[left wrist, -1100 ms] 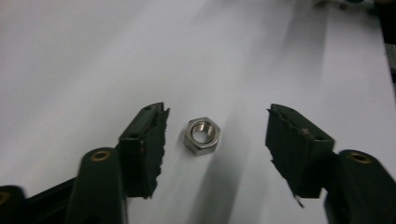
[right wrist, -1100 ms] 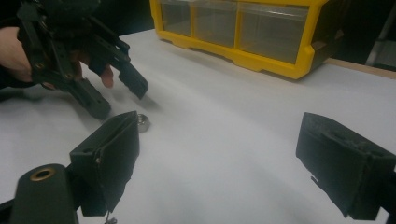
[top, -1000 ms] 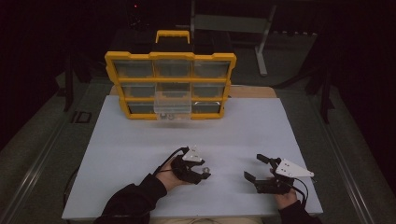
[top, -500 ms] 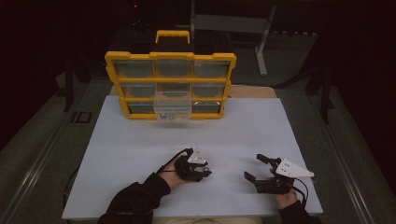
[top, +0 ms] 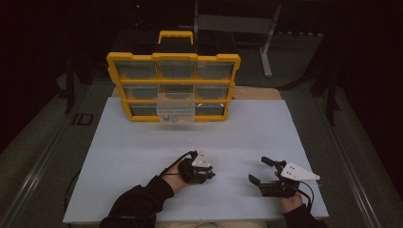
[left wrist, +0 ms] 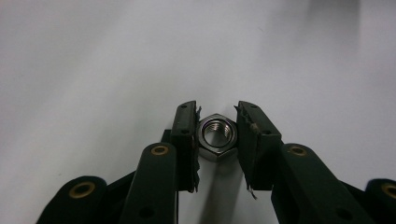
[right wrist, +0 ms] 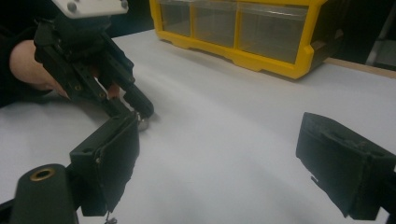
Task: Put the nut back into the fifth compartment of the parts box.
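High view, left to right. A yellow drawer organizer [top: 174,88] stands at upper centre of the frame on the far edge of the white table sheet [top: 119,152]; one clear drawer [top: 176,105] of its lower rows is pulled out toward the viewer. At lower centre, the left gripper [top: 209,175] rests low on the sheet, held by the person's left hand [top: 177,172] in a dark sleeve. At lower right, the right gripper [top: 260,171] lies just beside the sheet's near edge, its jaws spread wide with nothing between them.

Left gripper view. At centre frame a steel hex nut [left wrist: 216,136] lies flat on the sheet, threaded bore facing the camera; the jaws have just been closing and now pinch the nut on two opposite flats.

Right gripper view. The left gripper appears at upper left, the nut a small glint at its tips; the organizer spans the upper edge.
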Tool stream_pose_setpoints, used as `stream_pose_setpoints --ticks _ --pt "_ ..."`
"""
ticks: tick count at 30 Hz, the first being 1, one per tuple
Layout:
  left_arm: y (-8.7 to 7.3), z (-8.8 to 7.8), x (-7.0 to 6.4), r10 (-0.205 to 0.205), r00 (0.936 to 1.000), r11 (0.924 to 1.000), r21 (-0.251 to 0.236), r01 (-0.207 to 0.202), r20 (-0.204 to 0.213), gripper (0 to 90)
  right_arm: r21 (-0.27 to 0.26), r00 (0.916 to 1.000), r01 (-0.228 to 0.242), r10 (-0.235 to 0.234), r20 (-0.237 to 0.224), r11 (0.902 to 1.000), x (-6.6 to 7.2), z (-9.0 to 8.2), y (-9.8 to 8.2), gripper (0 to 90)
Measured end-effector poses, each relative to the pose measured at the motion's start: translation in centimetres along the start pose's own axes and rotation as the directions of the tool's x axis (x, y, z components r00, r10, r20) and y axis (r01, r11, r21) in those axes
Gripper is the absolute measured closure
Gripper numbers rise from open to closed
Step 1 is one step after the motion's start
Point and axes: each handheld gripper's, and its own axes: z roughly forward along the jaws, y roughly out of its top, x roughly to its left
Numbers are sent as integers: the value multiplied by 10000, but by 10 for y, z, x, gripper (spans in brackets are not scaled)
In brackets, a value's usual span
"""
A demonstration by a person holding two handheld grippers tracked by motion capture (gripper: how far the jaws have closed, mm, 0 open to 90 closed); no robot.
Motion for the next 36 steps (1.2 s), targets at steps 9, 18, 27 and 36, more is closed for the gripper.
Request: stream_pose_setpoints --ticks 9,18,27,36 --pt "8 -27 7 -305 9993 9991 -308 299 -203 687 16 10000 24 -24 4 10000 0 0 0 136" --pt "16 -56 12 -365 9981 9977 -596 335 -505 687 16 10000 15 -15 12 10000 0 0 0 136" --pt "24 -83 15 -331 9973 9957 -884 272 -657 687 13 10000 -9 9 13 10000 0 1 0 137" --pt "35 -109 23 -365 9958 9899 -1398 245 -843 687 32 10000 -28 28 14 10000 0 1 0 137"
